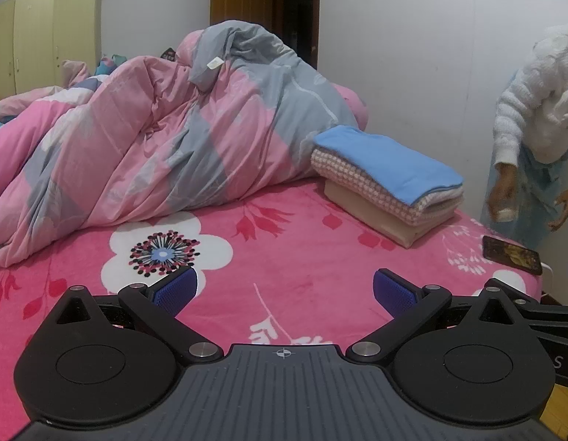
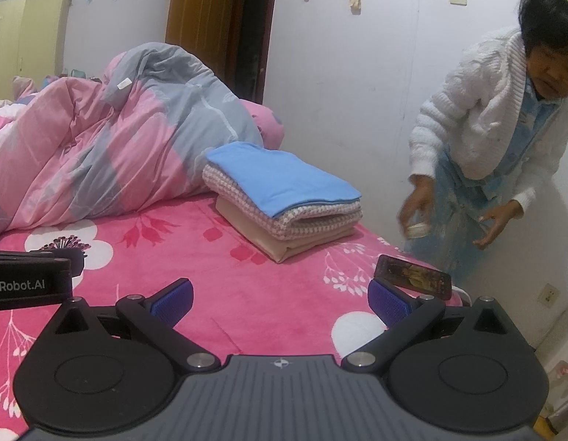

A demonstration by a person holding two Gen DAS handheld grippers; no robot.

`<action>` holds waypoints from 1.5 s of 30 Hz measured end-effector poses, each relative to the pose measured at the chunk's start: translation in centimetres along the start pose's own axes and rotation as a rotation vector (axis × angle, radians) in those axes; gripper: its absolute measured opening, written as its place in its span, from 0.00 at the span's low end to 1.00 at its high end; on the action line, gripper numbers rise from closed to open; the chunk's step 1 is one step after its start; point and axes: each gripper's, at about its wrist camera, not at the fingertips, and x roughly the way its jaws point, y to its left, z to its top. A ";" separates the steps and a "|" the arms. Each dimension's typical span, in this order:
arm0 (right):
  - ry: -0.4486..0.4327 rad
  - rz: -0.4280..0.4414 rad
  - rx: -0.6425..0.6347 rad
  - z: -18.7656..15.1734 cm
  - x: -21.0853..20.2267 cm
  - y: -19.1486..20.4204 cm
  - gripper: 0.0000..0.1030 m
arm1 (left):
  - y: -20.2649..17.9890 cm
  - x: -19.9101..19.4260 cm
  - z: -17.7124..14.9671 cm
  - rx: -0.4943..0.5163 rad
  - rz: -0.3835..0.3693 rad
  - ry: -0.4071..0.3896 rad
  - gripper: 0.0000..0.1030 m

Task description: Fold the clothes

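A stack of folded clothes [image 1: 390, 183] [image 2: 284, 198] rests on the pink flowered bed sheet [image 1: 276, 257] [image 2: 217, 275]: a blue piece on top, a pink-and-white checked one under it, a beige one at the bottom. My left gripper [image 1: 284, 288] hovers low over the sheet, open, nothing between its blue pads. My right gripper [image 2: 280, 299] is also open and empty, to the right of the left one, whose black body [image 2: 30, 279] shows at the left edge. Both are well short of the stack.
A crumpled pink and grey quilt [image 1: 155, 139] [image 2: 111, 147] fills the bed's left and back. A phone [image 1: 511, 255] [image 2: 412, 277] lies near the bed's right edge. A person in a white cardigan [image 2: 486, 128] [image 1: 533, 110] stands by the wall, holding a small object.
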 end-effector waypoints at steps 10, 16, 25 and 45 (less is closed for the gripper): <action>0.005 -0.002 -0.005 -0.3 -0.2 0.4 1.00 | 0.2 0.2 -0.1 -0.005 0.002 0.003 1.00; 0.008 -0.001 -0.005 -0.4 -0.3 0.4 1.00 | 0.2 0.3 -0.1 -0.006 0.003 0.004 1.00; 0.010 -0.002 -0.005 -0.3 -0.4 0.5 1.00 | 0.3 0.3 -0.2 -0.006 0.001 0.000 1.00; 0.012 0.000 -0.012 -0.2 -0.1 0.5 1.00 | 0.5 0.5 -0.4 -0.011 0.004 0.008 1.00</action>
